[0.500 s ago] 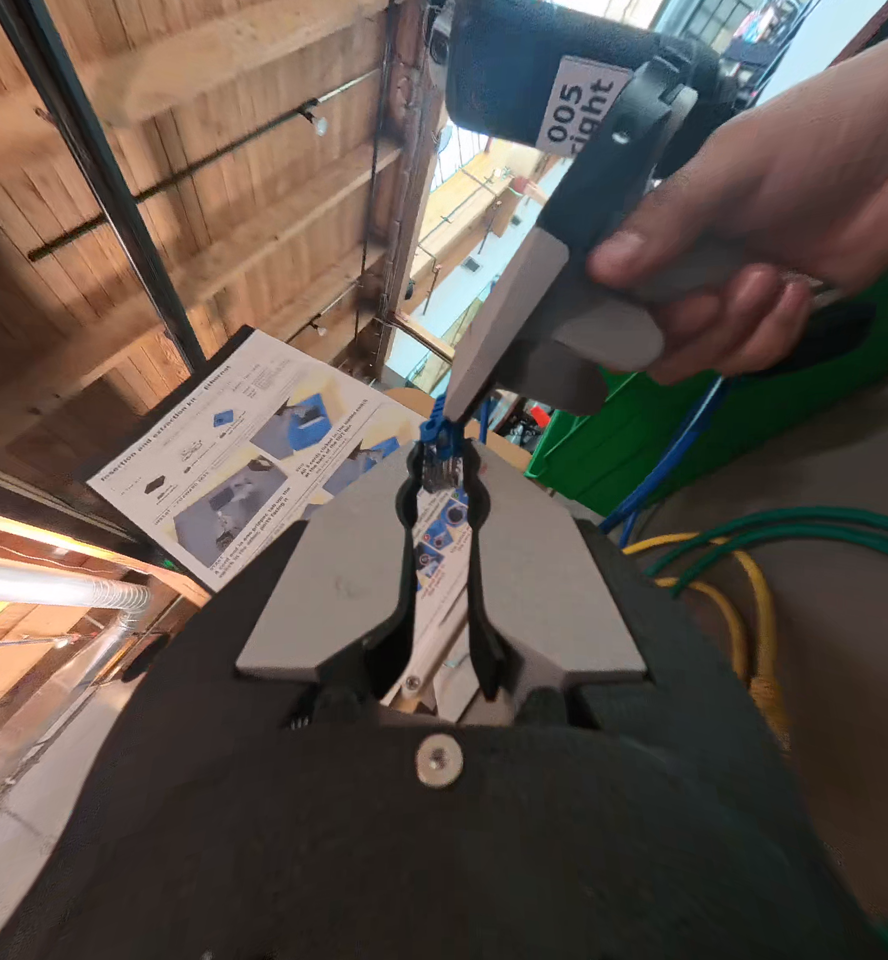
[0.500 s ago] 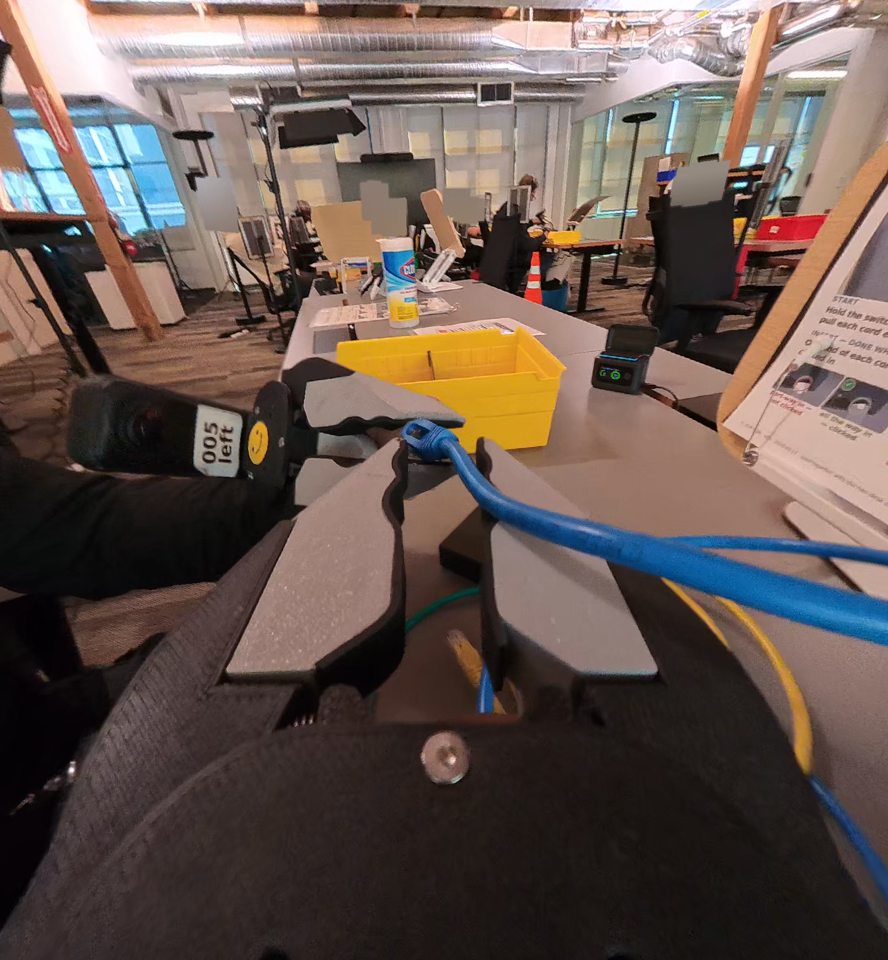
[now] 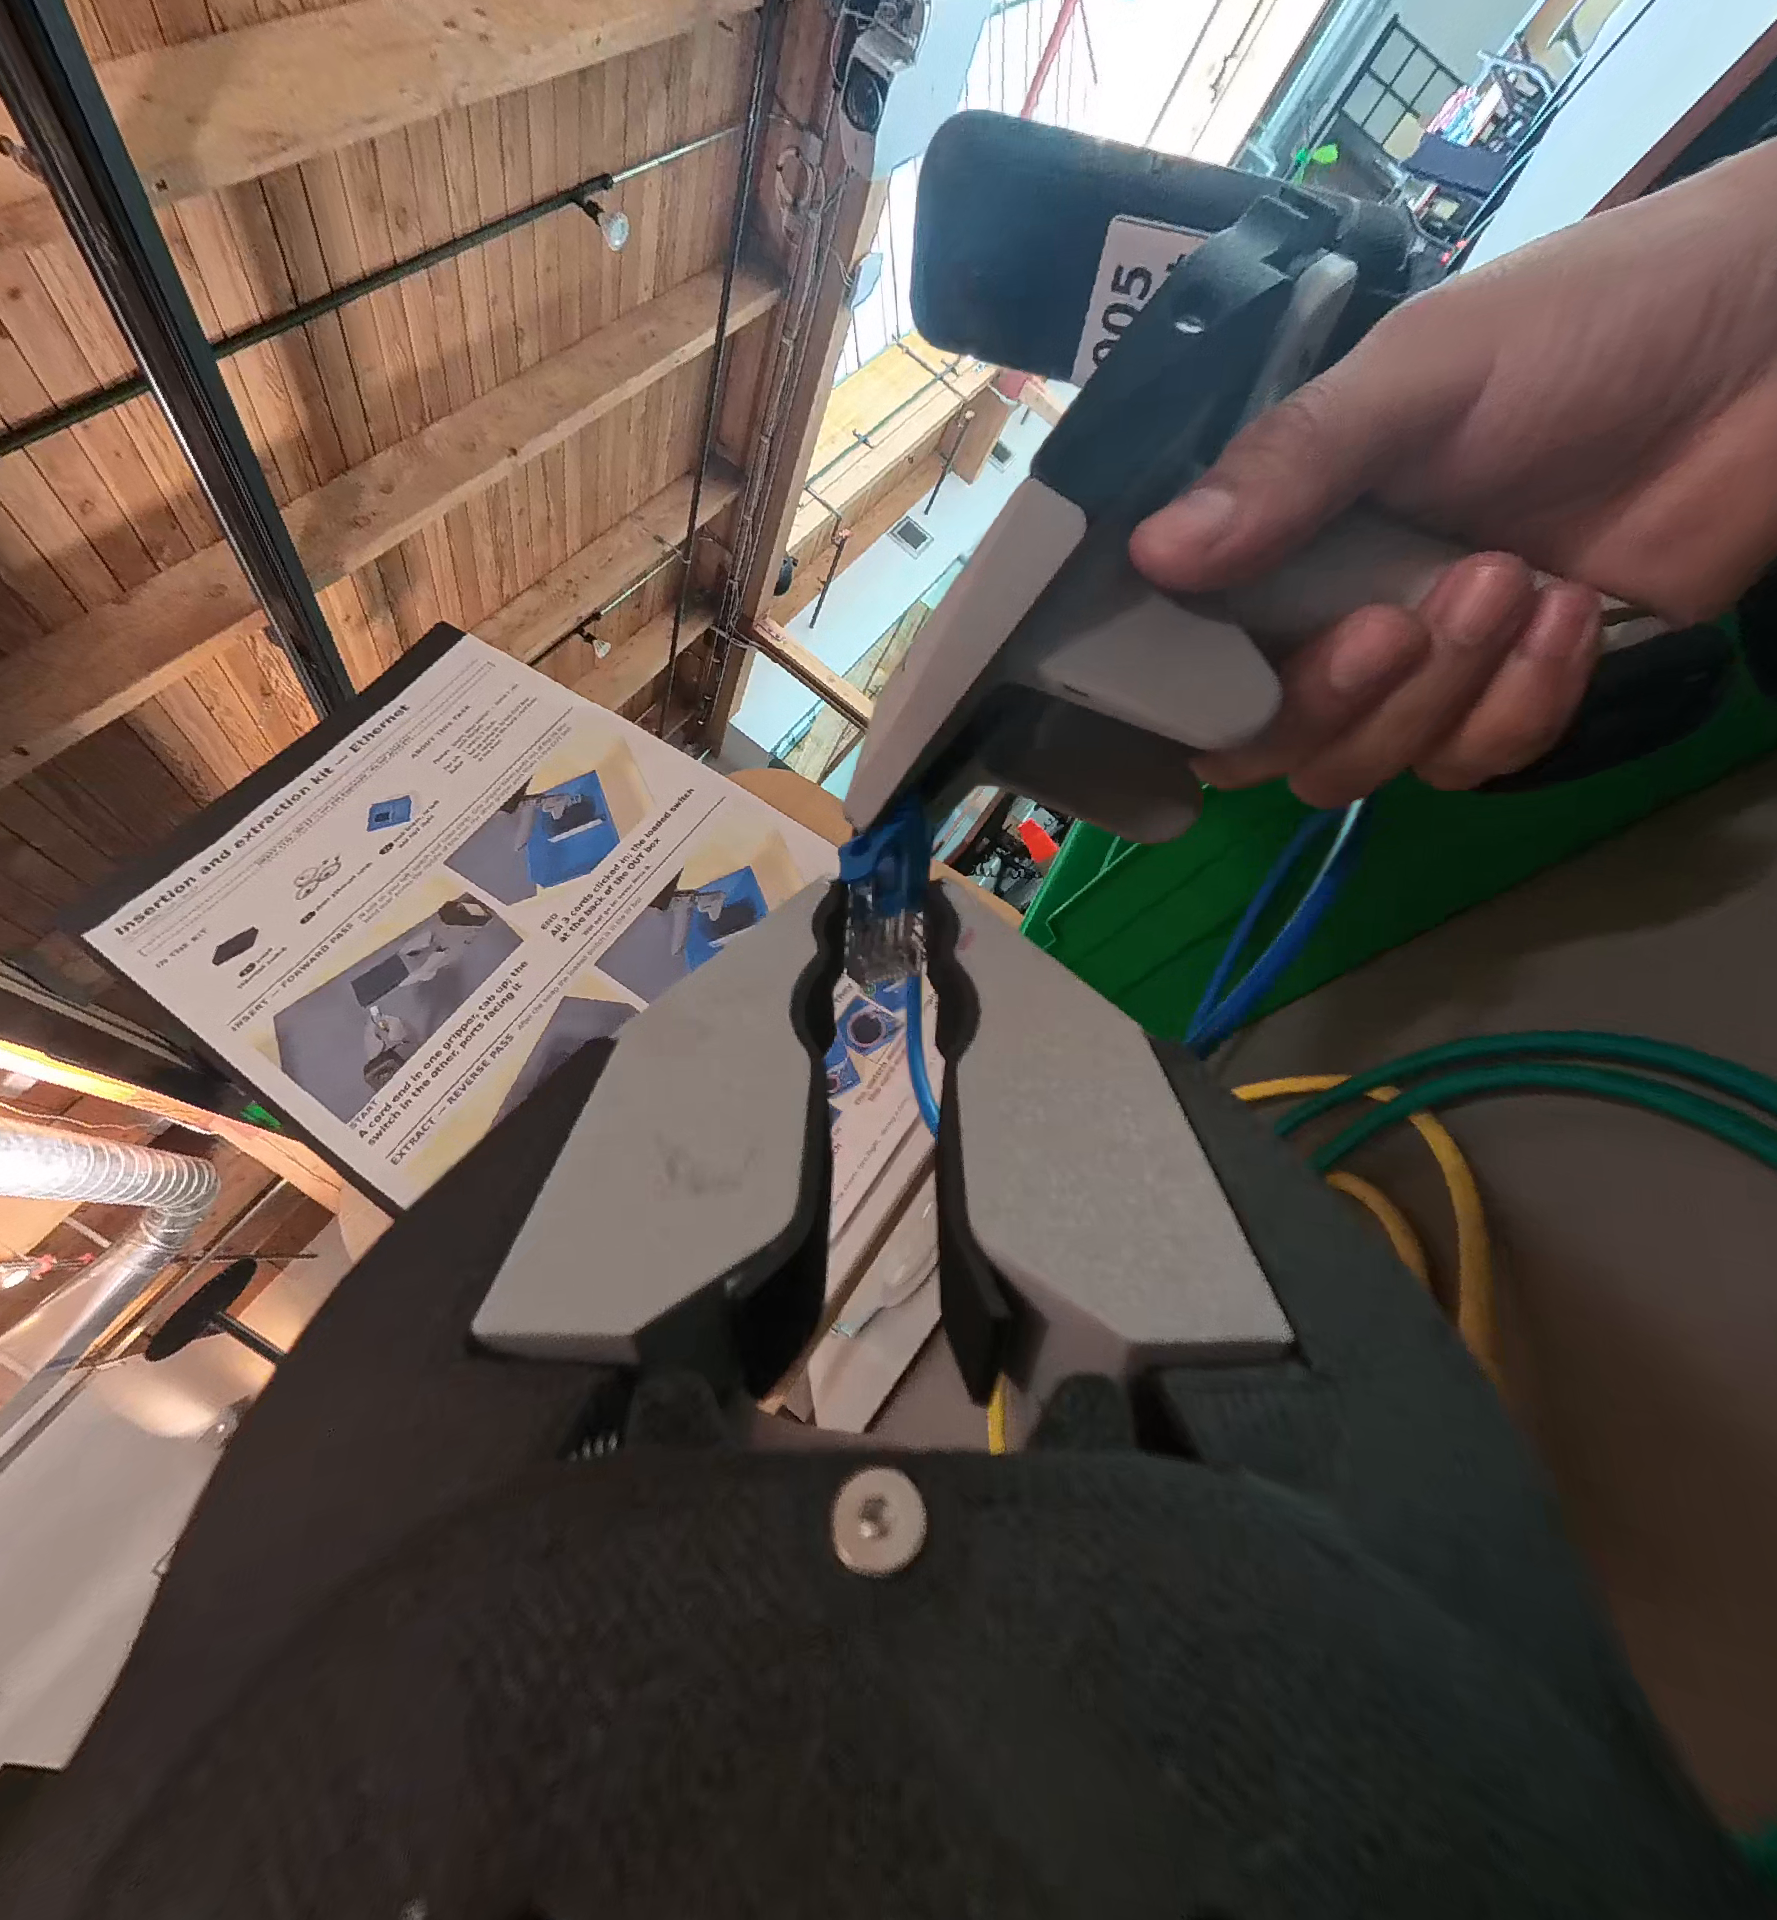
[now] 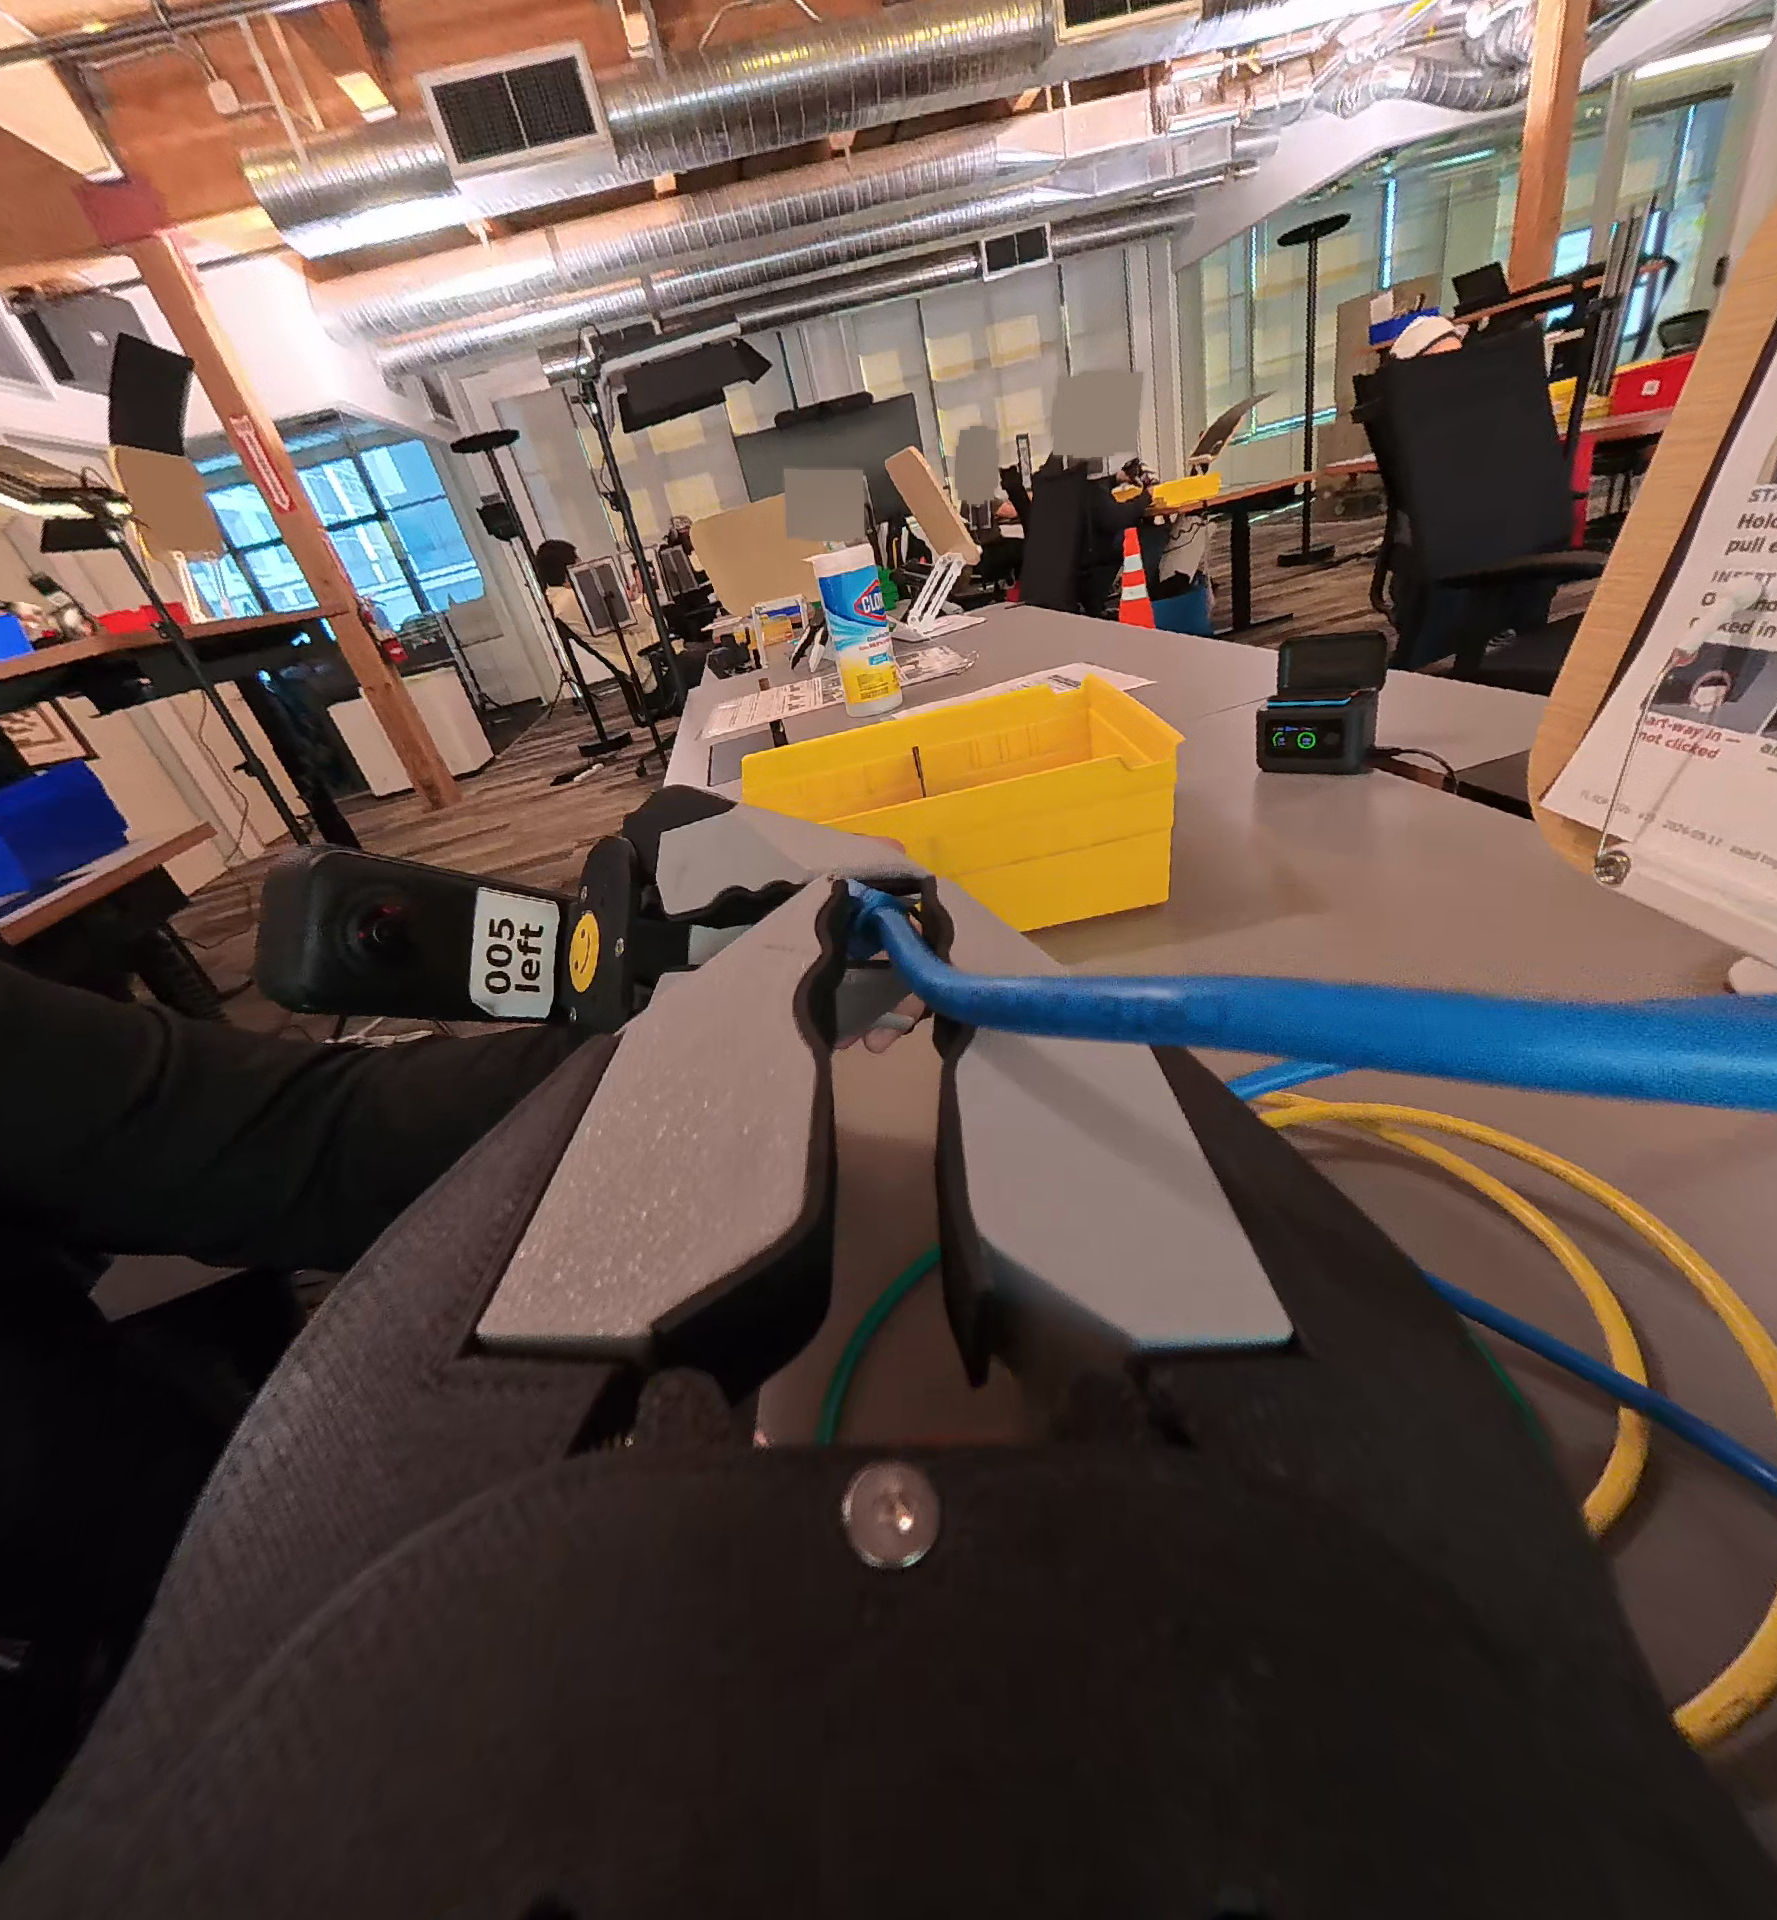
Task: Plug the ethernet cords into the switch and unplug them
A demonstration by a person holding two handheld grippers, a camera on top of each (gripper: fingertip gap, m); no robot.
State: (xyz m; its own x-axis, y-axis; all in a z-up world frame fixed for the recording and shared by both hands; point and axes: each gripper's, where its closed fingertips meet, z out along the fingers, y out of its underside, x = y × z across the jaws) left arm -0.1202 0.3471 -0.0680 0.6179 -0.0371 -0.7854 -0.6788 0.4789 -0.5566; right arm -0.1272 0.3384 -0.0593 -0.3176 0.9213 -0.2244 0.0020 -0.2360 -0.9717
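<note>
The left claw (image 3: 884,920) stood narrow, its two grey fingers (image 3: 697,1164) close together, and the clear plug (image 3: 882,940) of the blue cord (image 4: 1383,1029) sat in the notch between their tips. Whether the pads actually pressed on the plug could not be told. Just above it the right claw (image 4: 882,914), held in a person's hand (image 3: 1507,540), came in from the far right and pinched the cord at the blue boot behind the plug, its fingers nearly together around it. In the right wrist view the blue cord ran from those tips over the right-hand finger and away to the right, raised above the grey counter (image 4: 1383,894). On the counter below it lay loops of a yellow cord (image 4: 1632,1340) and, nearer the claw, a thin green cord (image 4: 863,1320) that showed through the gap between the fingers. Beyond the claws stood a yellow bin (image 4: 1029,821), farther off a wipes canister (image 4: 858,634), and to the right a small black device (image 4: 1315,712) with a lit screen. An instruction sheet (image 3: 427,914) leaned on a board at the far left of the left wrist view, with a green bin (image 3: 1383,894) to the right of it.
</note>
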